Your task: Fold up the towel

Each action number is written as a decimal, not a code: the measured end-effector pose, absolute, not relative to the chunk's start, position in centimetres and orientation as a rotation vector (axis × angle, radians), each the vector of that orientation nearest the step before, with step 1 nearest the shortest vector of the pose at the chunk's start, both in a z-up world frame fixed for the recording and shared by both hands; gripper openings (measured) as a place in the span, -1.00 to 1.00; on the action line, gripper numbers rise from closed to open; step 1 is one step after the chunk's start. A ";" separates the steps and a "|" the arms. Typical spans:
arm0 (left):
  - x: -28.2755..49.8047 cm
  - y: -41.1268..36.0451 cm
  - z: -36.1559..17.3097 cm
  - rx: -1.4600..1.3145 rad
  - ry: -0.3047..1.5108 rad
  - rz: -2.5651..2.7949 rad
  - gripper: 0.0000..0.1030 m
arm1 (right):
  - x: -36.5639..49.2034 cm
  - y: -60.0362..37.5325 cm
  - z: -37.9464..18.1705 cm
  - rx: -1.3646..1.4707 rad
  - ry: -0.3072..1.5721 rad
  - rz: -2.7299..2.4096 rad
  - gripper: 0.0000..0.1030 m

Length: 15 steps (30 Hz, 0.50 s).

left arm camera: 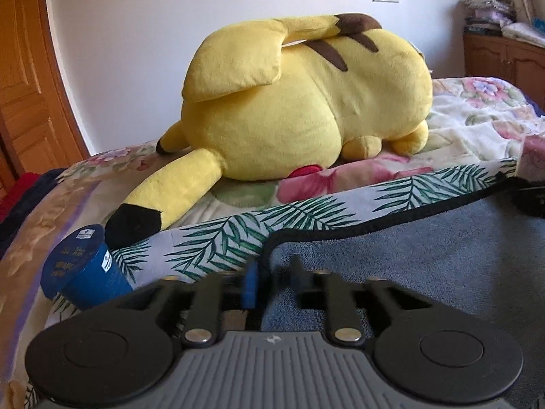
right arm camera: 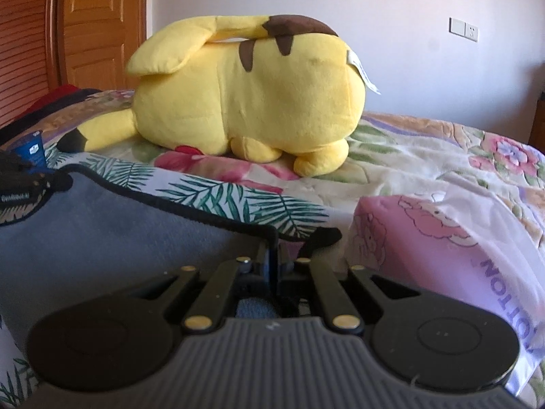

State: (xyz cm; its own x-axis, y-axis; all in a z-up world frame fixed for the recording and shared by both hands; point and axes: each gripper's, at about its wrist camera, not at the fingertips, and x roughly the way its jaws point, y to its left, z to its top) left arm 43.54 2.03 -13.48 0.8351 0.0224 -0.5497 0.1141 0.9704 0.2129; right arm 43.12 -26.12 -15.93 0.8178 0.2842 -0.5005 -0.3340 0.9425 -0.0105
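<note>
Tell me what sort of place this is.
Most likely a bedroom: a bed with a floral blanket, a big yellow plush toy lying on it, and a wooden door behind.

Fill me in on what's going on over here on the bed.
A person with a handheld gripper in each hand is folding a grey towel on a leaf-print cloth. The left gripper and right gripper each pinch a black-trimmed corner. A yellow plush lies behind, a blue cup at left.

Soft daylight, evenly bright on the far wall point(left arm camera: 170, 51) — dimmer and bluish near the lens. Strong fisheye bending, dark corners. Motion blur on the fingers point(left arm camera: 250, 284) in the left view — faint haze throughout.
</note>
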 end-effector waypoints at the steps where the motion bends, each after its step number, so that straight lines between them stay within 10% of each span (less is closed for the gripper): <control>1: 43.5 2.1 -13.4 0.236 0.580 -0.054 -0.04 | 43.0 -26.1 -15.9 -0.101 0.517 0.325 -0.71; 5: 42.8 2.1 -12.9 0.213 0.571 -0.057 0.30 | 42.6 -26.4 -15.7 -0.089 0.516 0.313 0.21; 15: 38.3 1.1 -9.5 0.155 0.547 -0.083 0.82 | 39.5 -26.5 -12.3 -0.085 0.504 0.317 0.79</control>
State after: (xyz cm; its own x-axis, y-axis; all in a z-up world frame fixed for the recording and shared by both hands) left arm 38.33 1.15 -9.52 0.8511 -0.0368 -0.5238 0.1194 0.9850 0.1248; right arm 39.54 -26.49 -12.31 0.8282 0.2771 -0.4871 -0.3187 0.9479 -0.0026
